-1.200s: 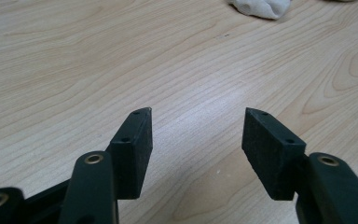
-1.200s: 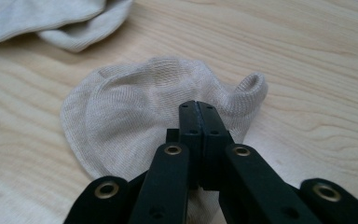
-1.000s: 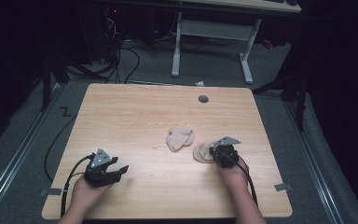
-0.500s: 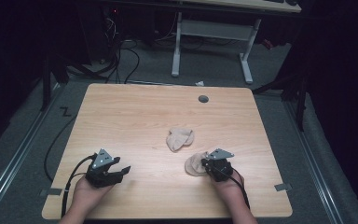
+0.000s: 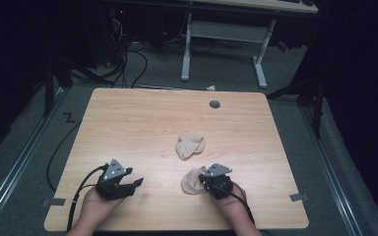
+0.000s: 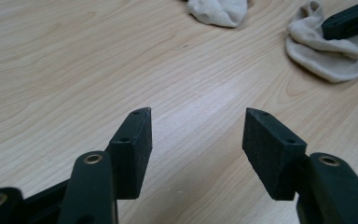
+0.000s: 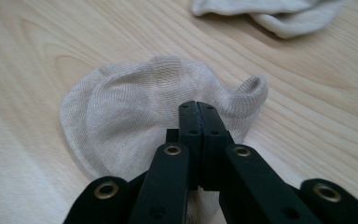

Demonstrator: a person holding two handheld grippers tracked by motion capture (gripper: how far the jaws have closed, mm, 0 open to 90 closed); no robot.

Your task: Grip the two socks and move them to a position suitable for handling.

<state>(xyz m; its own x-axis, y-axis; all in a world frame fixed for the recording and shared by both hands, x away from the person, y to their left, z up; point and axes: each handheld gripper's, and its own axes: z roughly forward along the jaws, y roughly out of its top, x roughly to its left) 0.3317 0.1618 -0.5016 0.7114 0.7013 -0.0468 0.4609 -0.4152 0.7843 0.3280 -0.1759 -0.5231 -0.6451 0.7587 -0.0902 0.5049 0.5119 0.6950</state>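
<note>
On the wooden worktop (image 5: 142, 123) lie two beige ankle socks. The near sock (image 5: 191, 182) sits toward the person's edge, right of centre, and the right gripper (image 5: 207, 181) has it pinched: in the right gripper view the two black jaws are pressed together with the sock's knitted fabric (image 7: 135, 112) bunched between and under them, the cuff (image 7: 254, 88) curling up just beside the tips. The sock rests flat on the wood apart from that pinched fold. The far sock (image 5: 190, 146) lies a little further up the worktop, near the first but not touching it.

The left gripper (image 5: 137, 183) rests low over the near-left part of the worktop, well apart from both socks. Its jaws stand wide apart with bare wood between them, holding and touching nothing.
</note>
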